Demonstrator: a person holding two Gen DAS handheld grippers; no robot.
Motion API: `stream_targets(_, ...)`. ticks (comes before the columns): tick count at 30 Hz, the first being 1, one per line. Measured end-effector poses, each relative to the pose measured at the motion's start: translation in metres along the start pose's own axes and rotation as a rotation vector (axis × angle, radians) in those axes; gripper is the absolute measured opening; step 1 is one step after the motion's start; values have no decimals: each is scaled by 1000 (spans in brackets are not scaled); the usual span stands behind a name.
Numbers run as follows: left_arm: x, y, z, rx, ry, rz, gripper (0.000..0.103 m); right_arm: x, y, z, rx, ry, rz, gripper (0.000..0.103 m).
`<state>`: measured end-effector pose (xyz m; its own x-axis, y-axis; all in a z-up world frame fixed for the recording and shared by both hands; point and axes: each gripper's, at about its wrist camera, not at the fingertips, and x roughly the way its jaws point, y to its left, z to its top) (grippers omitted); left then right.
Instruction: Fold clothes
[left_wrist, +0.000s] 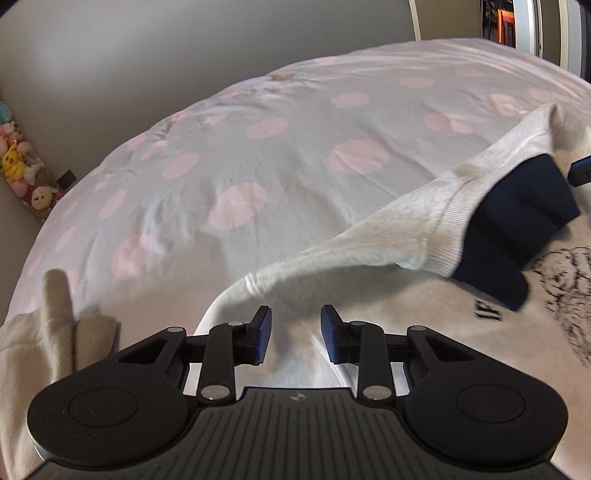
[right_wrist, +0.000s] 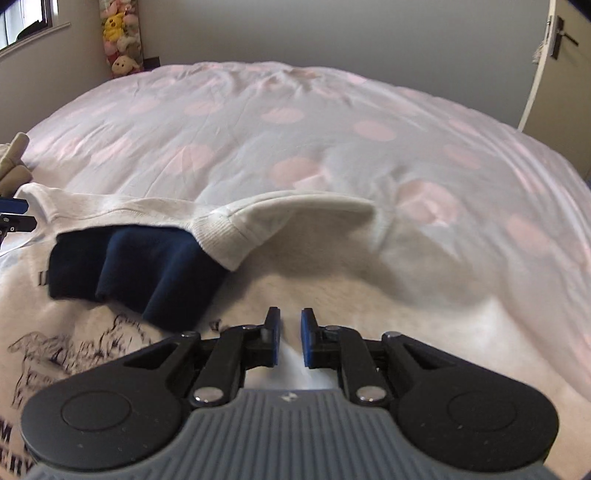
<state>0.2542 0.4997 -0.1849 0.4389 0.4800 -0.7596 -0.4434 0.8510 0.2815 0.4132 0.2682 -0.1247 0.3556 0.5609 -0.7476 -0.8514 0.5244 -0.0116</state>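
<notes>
A white sweatshirt with a dark printed drawing and lettering lies on the bed. One sleeve is folded across its chest and ends in a navy cuff. My left gripper is open just above the sweatshirt's white cloth, holding nothing. In the right wrist view the same sweatshirt fills the foreground, with the navy cuff at left over the print. My right gripper hovers above the white cloth with its jaws narrowly apart and nothing clamped between them.
The bed has a white cover with pink dots. A column of plush toys stands by the wall, also in the right wrist view. A beige garment lies at the near left. A door is at the right.
</notes>
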Motion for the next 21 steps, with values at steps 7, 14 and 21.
stream_targets(7,47,26,26,-106,1,-25,18,66,9,33,11,34,36,24)
stream_targets(14,75,29,51,-122,-44,35,17,98,1,61,73,20,-2,17)
stream_targets(21,87,18,67,-92,-6,102,14,114,-4,84,161,45,-38,17)
